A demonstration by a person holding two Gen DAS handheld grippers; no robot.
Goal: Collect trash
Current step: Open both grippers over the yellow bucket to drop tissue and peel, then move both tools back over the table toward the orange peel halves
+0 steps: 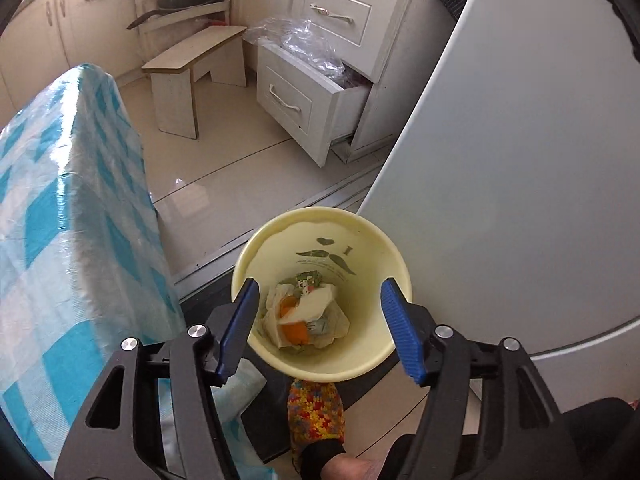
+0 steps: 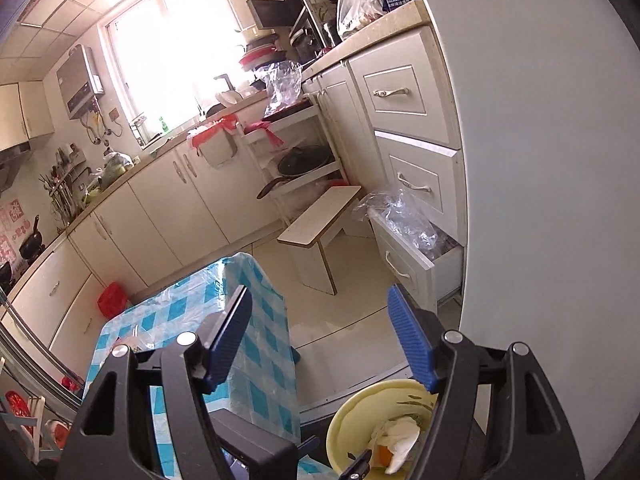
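The left tool (image 1: 318, 322), spread and empty, hangs directly over the pale yellow plastic waste bin (image 1: 256, 258) holding crumpled paper trash (image 1: 308, 312), nearer it than the spread, empty right tool (image 2: 320, 338).

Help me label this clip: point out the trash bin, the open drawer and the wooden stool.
trash bin (image 1: 276, 354): left wrist view, on its pale yellow inner wall.
open drawer (image 1: 290, 96): left wrist view, on its white front panel.
wooden stool (image 2: 320, 220): right wrist view, on its seat board.
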